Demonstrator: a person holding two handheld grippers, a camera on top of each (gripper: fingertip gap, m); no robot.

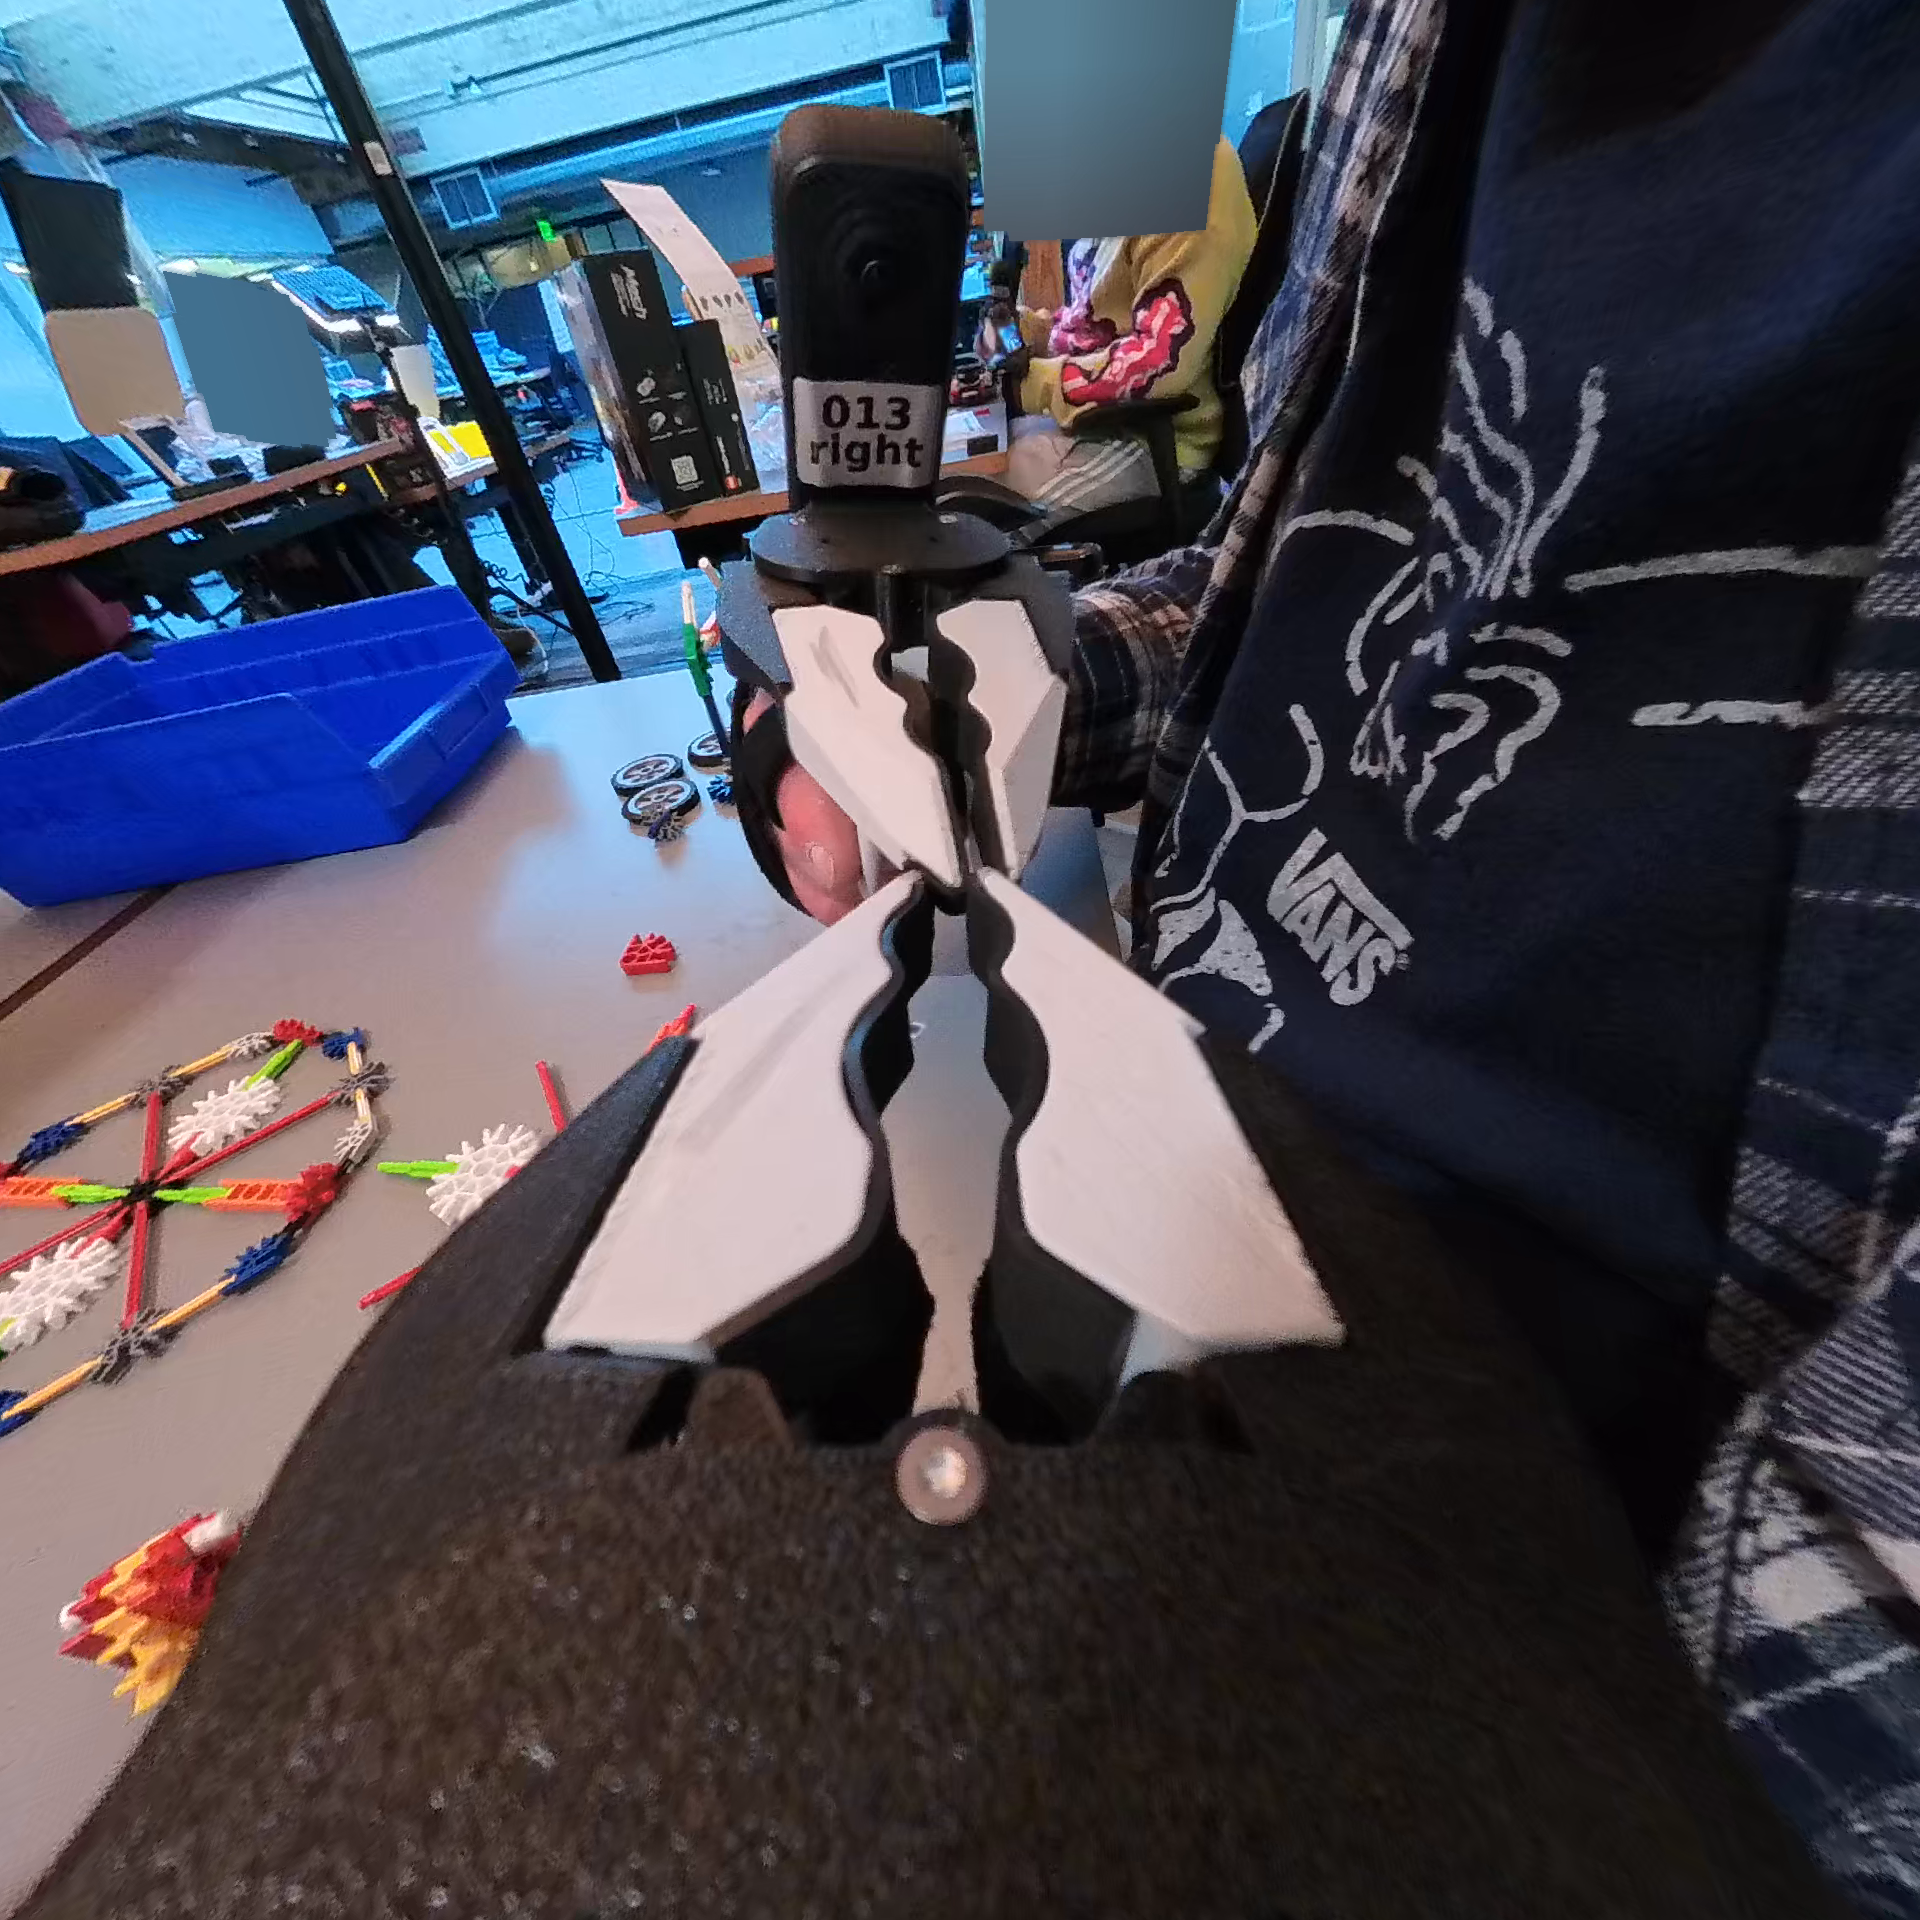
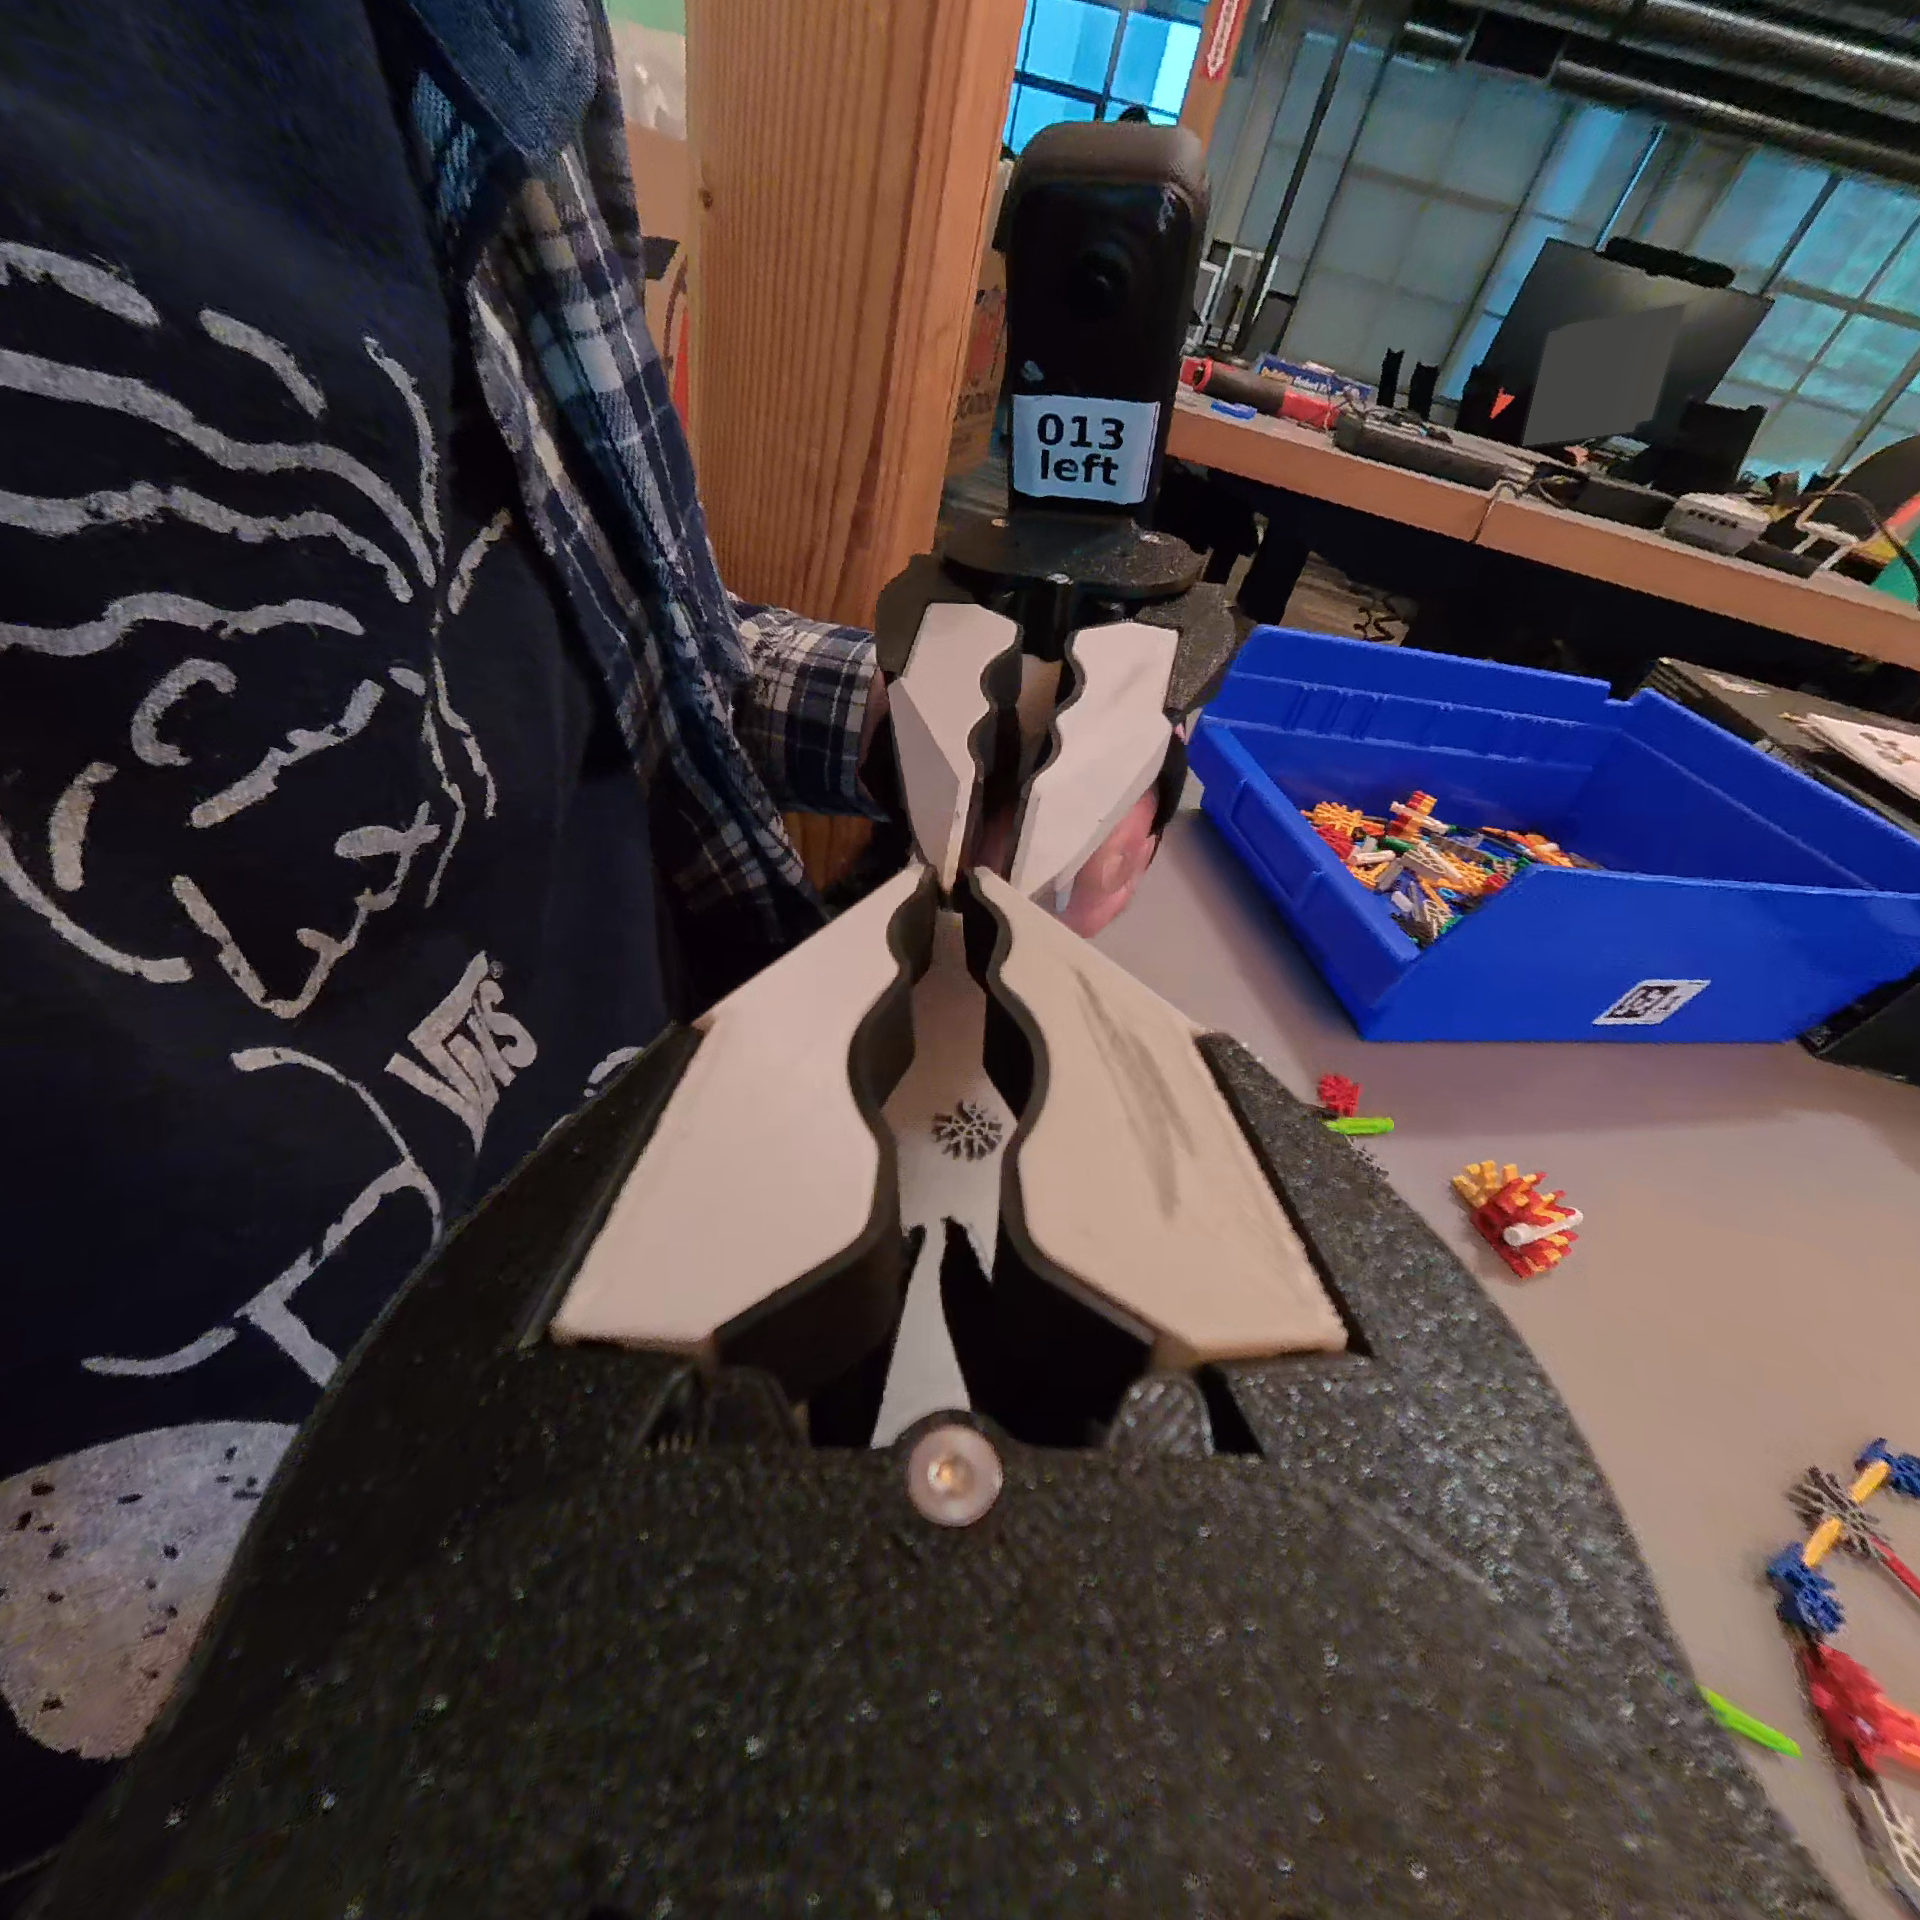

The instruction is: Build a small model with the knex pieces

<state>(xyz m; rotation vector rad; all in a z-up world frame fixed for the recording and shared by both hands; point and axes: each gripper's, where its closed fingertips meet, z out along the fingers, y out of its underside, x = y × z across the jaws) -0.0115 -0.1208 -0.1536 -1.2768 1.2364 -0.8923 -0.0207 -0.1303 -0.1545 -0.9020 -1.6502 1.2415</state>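
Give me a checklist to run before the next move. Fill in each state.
1. Left gripper empty: cannot tell; its jaws show only a narrow gap.
2. Right gripper empty: cannot tell; same narrow gap.
3. Grippers lined up tip to tip: ok.
4. Black connector seen between the right gripper's fingers, held or lying below: cannot tell.
5. Bin clear of both grippers: ok.
6. Red piece clear of the tips: ok.

A grey table [image 1: 499, 935] carries a blue bin [image 1: 249, 727], small wheels [image 1: 655, 787] and scattered construction-toy pieces [image 1: 156, 1184].
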